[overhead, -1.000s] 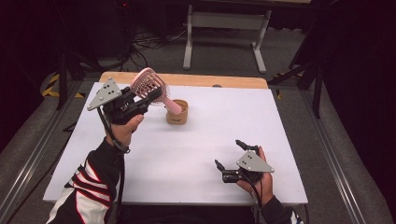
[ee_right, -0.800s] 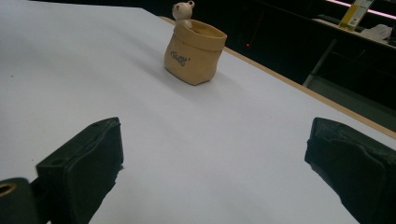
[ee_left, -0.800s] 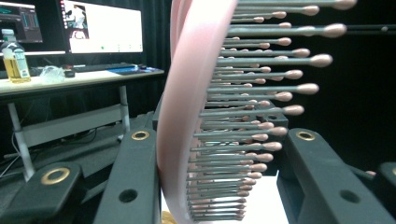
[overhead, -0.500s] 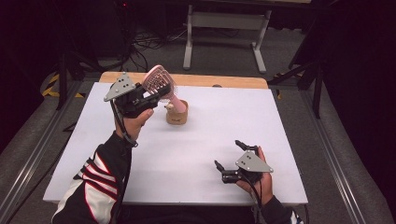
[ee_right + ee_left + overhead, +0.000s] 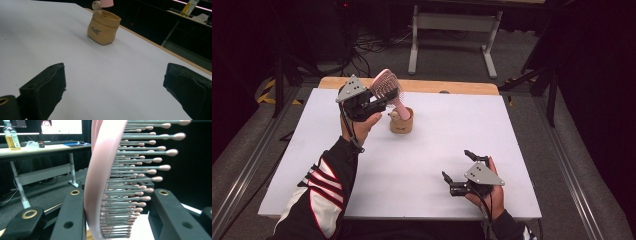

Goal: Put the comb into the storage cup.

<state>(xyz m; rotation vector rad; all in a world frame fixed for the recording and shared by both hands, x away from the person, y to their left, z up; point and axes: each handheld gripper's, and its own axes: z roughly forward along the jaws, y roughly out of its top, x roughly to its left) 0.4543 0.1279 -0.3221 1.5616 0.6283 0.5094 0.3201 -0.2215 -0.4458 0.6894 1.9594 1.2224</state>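
Up left, hand-held gripper (image 5: 379, 96) clamped on pink hairbrush (image 5: 388, 89), tan pot (image 5: 402, 121) lettering unreadable, right hand-held gripper (image 5: 457, 167) jaws apart.

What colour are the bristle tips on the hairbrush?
Pale pink on grey stems, matching the pink hairbrush body; clearest in the left gripper view.

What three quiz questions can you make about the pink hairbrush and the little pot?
1. True or false: the left tongs are shut on the pink hairbrush.
2. Where does the brush handle's tip point? A) into the tan pot B) at the floor C) at the right tongs
3. Fill in: the right tongs stand ____ with nothing between them.

Key: 1 true; 2 A; 3 open
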